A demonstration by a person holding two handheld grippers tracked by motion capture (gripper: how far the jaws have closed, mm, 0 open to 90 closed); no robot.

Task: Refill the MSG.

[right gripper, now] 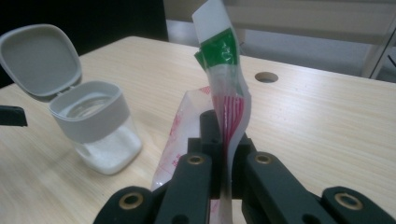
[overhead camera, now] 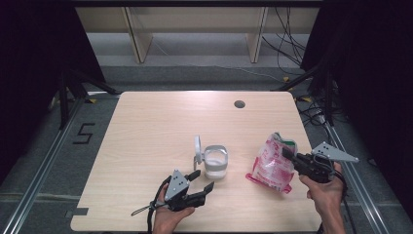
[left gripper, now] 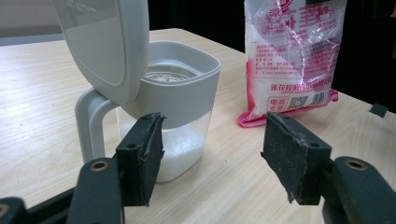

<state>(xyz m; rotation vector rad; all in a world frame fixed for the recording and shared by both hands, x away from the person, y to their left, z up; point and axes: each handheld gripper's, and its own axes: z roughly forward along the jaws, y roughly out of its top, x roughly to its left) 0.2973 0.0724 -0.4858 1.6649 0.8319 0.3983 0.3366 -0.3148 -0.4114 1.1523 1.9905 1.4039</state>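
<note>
A clear jar (overhead camera: 215, 163) with a grey collar stands mid-table, its hinged lid (overhead camera: 197, 148) flipped up on the left side; white grains fill its lower part (left gripper: 180, 149) (right gripper: 109, 151). A pink and white plastic bag (overhead camera: 272, 165) (left gripper: 292, 56) rests to the jar's right, its lower end on the table. My right gripper (overhead camera: 287, 153) (right gripper: 223, 154) is shut on the bag's upper edge, and the green-printed top (right gripper: 219, 49) sticks up above the jaws. My left gripper (overhead camera: 202, 180) (left gripper: 212, 156) is open just in front of the jar, holding nothing.
A round cable hole (overhead camera: 239, 104) (right gripper: 266, 77) sits near the table's far edge. Cables (overhead camera: 287, 44) and dark stand legs lie on the floor beyond the table. The wooden tabletop (overhead camera: 156, 126) is bare to the left of the jar.
</note>
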